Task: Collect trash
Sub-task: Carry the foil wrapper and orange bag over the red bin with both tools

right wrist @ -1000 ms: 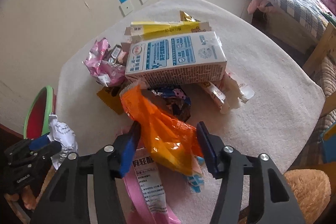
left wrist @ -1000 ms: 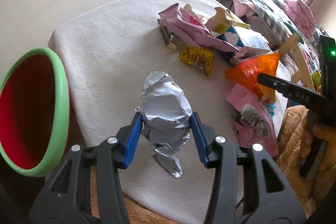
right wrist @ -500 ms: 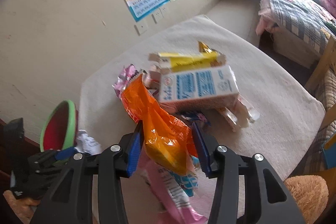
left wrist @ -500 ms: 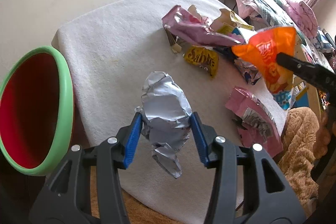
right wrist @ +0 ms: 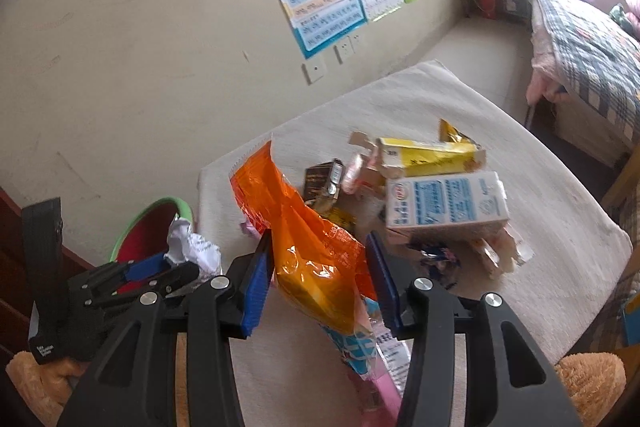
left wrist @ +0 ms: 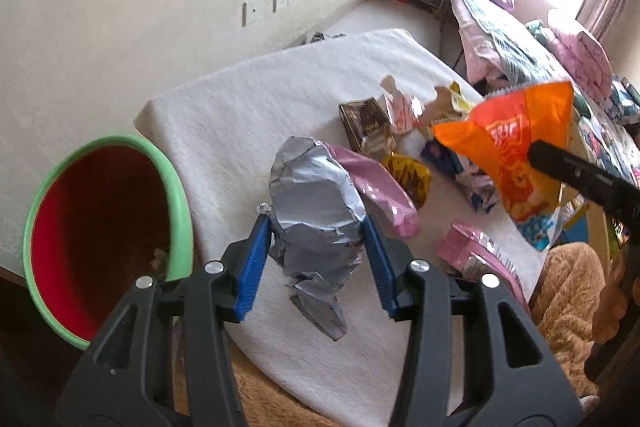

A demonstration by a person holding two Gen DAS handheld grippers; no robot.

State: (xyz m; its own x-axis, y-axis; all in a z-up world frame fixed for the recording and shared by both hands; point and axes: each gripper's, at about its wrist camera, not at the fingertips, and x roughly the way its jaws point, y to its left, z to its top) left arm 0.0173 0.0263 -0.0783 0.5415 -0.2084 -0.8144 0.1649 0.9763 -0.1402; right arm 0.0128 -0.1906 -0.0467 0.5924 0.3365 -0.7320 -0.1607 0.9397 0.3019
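My left gripper (left wrist: pixel 318 251) is shut on a crumpled silver foil wrapper (left wrist: pixel 316 211), held above the white table's near edge. A green-rimmed red bin (left wrist: pixel 100 227) stands just left of it. My right gripper (right wrist: pixel 320 275) is shut on an orange snack bag (right wrist: pixel 312 239) and holds it off the table. That bag also shows in the left wrist view (left wrist: pixel 512 143). In the right wrist view the left gripper (right wrist: pixel 152 269) with its wrapper (right wrist: pixel 196 247) is by the bin (right wrist: pixel 160 219).
On the white cloth-covered table (left wrist: pixel 260 107) lie a pink wrapper (left wrist: pixel 380 187), a yellow packet (left wrist: pixel 408 175), a brown packet (left wrist: pixel 364 123) and a pink-and-silver packet (left wrist: pixel 476 255). A blue-and-white carton (right wrist: pixel 444 203) and a yellow box (right wrist: pixel 428 151) lie behind. A bed (right wrist: pixel 588 59) stands to the right.
My right gripper has lifted the orange bag off the pile and carried it up and toward the left. My left gripper with the foil wrapper has risen a little beside the bin.
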